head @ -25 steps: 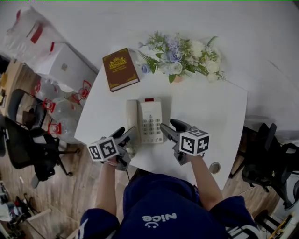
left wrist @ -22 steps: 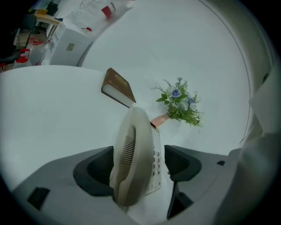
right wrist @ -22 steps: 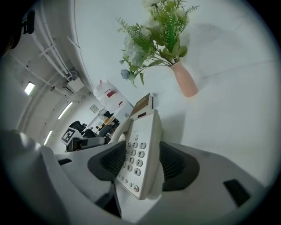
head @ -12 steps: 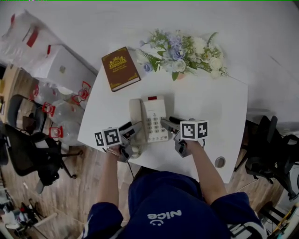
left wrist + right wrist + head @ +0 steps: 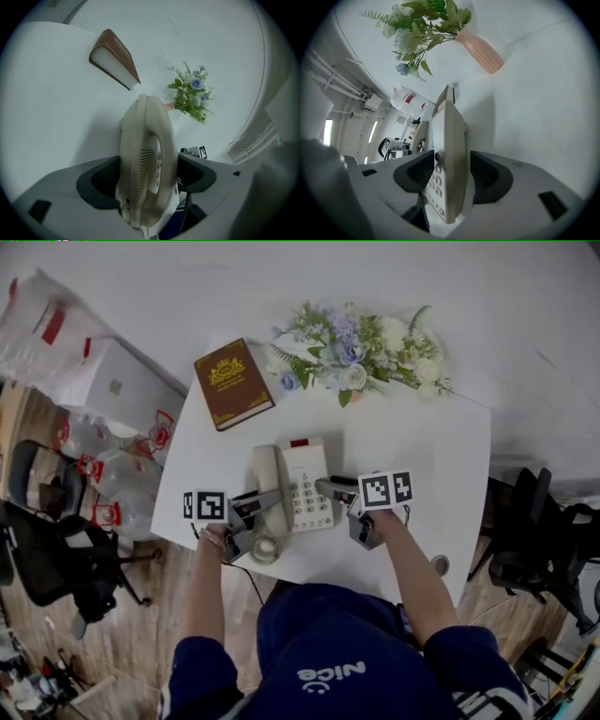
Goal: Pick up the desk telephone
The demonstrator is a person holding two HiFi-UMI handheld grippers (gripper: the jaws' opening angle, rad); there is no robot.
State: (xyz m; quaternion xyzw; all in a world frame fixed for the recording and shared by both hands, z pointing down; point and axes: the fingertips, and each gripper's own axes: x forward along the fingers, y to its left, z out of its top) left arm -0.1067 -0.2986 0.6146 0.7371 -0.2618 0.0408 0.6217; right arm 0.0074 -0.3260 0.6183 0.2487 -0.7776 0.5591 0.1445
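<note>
Grippers at the two flanks of the phone, one to each side.

Left gripper (jaws just widened, now spread wide): its two dark pads stand apart with the handset side of the phone between them. Each pad sits close against the casing, with no squeeze to be seen.

Right gripper: jaws likewise apart, straddling the phone's opposite edge. One pad lies just beside the keypad. The other faces the underside, with a thin gap showing between pad and casing.

In the head view both grippers point inward at the phone's near half, the left cube and right cube outermost. The person's bare forearms run back from them to a dark blue shirt.

Phone: cream, with a red strip at its far end, lying on the white table near the front edge, handset on the person's left, keys on the right. A small round object (too small to identify) rests just in front of it.

Farther back on the table, well apart from the phone, are a brown book with a gold emblem at the far left and flowers in a pink vase at the far middle.

Beyond the table: a white box and a plastic bag at the left, and black chairs on the wood floor at both sides.
</note>
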